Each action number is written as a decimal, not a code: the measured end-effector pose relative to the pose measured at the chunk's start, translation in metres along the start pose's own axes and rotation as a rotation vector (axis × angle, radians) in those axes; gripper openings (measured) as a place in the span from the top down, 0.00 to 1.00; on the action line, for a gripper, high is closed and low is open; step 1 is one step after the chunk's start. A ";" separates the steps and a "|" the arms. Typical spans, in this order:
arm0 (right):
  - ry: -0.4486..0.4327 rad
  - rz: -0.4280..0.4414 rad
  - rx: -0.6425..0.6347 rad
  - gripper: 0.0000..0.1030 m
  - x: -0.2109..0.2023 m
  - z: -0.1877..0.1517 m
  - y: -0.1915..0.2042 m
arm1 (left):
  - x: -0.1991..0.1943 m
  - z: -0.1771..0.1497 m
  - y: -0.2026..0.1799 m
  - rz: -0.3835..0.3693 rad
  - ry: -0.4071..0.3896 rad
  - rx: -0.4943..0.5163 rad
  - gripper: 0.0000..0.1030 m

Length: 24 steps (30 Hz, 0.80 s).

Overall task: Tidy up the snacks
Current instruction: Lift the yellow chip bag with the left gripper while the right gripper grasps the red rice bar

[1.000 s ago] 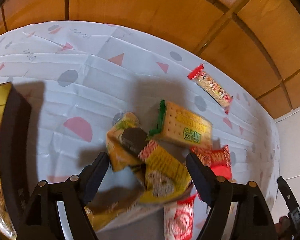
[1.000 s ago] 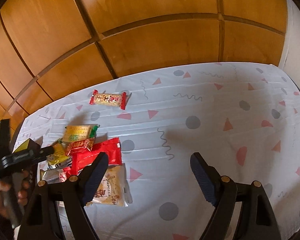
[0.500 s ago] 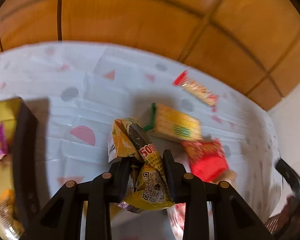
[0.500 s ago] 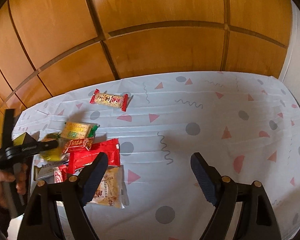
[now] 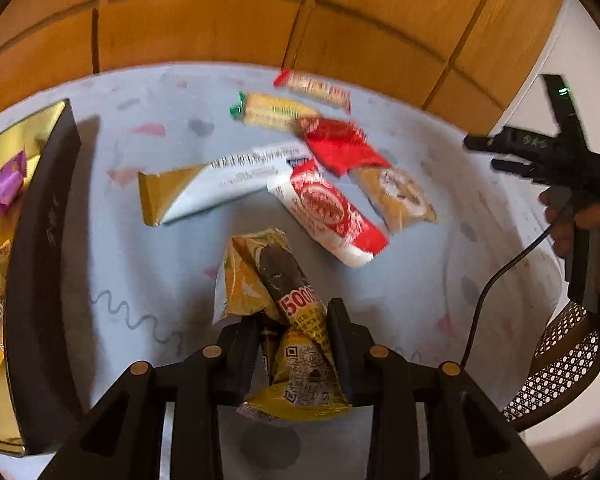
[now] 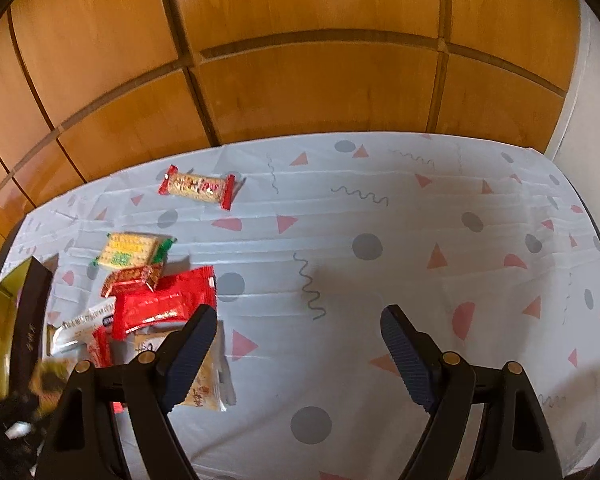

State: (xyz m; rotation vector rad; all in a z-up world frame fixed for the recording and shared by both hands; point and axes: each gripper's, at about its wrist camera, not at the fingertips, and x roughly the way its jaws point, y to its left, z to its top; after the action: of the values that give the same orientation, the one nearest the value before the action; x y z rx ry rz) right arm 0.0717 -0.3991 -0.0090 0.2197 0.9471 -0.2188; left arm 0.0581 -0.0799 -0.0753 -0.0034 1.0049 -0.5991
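Note:
My left gripper [image 5: 294,316] has a bunch of yellow snack packets [image 5: 260,280] between its pads. They are lifted off the patterned tablecloth [image 5: 160,280], and the jaws are opening slightly. To its left stands a black-walled gold box [image 5: 40,240] with a purple sweet and other packets inside. My right gripper [image 6: 298,316] is open and empty above the cloth, right of the snack pile. The pile holds a red packet [image 6: 164,304], a green-ended cracker pack [image 6: 130,250], a beige pastry [image 6: 204,384] and a white-and-red packet [image 5: 328,212].
A red-ended cracker bar [image 6: 198,188] lies apart near the far table edge. A long white-and-gold pack [image 5: 220,184] lies between pile and box. Wood panelling runs behind the table. A wicker chair [image 5: 560,360] and a hand with a black cable are at the right.
My left gripper closed on the yellow packets, lifted them from the pile and carried them sideways nearer the box. The right gripper stayed where it was, still open.

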 end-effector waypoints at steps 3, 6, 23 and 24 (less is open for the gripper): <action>0.027 0.005 -0.015 0.19 0.006 -0.003 0.003 | 0.009 0.001 0.008 -0.035 0.003 -0.034 0.58; 0.066 0.028 -0.037 0.28 0.014 -0.005 0.010 | 0.011 0.000 0.008 -0.052 -0.014 -0.019 0.57; 0.128 0.078 -0.396 0.45 0.115 0.107 0.141 | 0.011 -0.004 0.021 -0.141 -0.042 -0.044 0.56; 0.138 0.062 -0.425 0.45 0.126 0.115 0.149 | 0.011 -0.004 0.022 -0.145 -0.042 -0.046 0.56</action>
State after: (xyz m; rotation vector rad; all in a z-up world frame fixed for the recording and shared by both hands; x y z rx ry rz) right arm 0.2738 -0.3002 -0.0344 -0.1285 1.0983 0.0584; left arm 0.0697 -0.0662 -0.0923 -0.1304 0.9833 -0.7057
